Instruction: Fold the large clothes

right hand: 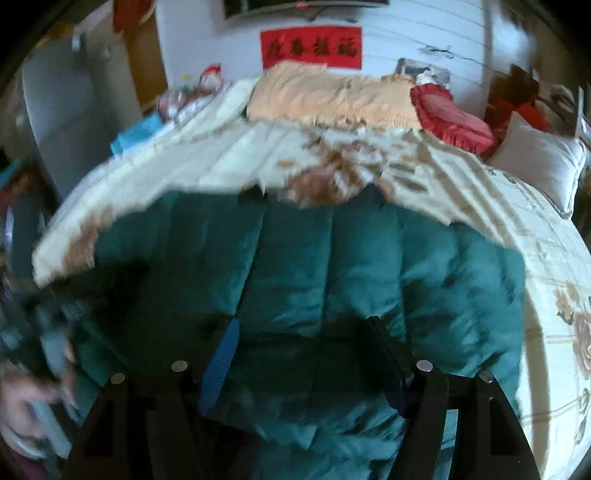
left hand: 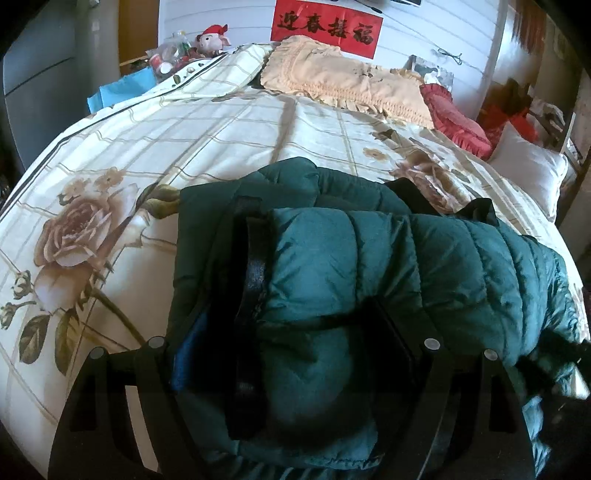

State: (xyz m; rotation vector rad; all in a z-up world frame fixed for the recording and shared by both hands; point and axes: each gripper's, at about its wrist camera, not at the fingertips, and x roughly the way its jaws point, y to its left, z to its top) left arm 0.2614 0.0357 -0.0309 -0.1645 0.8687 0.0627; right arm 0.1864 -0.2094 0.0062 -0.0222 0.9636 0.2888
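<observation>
Two grippers are working one big teal puffer jacket point(left hand: 388, 266) on the bed, and it is lying bunched across the near end of the floral quilt point(left hand: 155, 147), its quilted panels running toward the right edge. Left gripper point(left hand: 291, 347) is sitting wide apart with a thick roll of the jacket bulging up between its fingers point(left hand: 186, 362); a dark strap or trim band is crossing that roll. Whether those jaws are actually squeezing the fabric, I cannot tell, since the padding is filling the gap without the pads clearly meeting it.

Over on the other side, the right gripper point(right hand: 303, 362) is also standing spread, blue pad on one finger, hovering low over the jacket's broad back point(right hand: 314, 266). That view is smearing with blur, so contact there is unclear too. A hand point(right hand: 33, 413) is showing at the lower left corner of that view.

Beyond the jacket, a peach frilled pillow point(left hand: 332, 79) is lying at the headboard end, a red cushion point(left hand: 458, 118) just beside it, and a red banner point(left hand: 327, 31) is hanging on the wall behind.
</observation>
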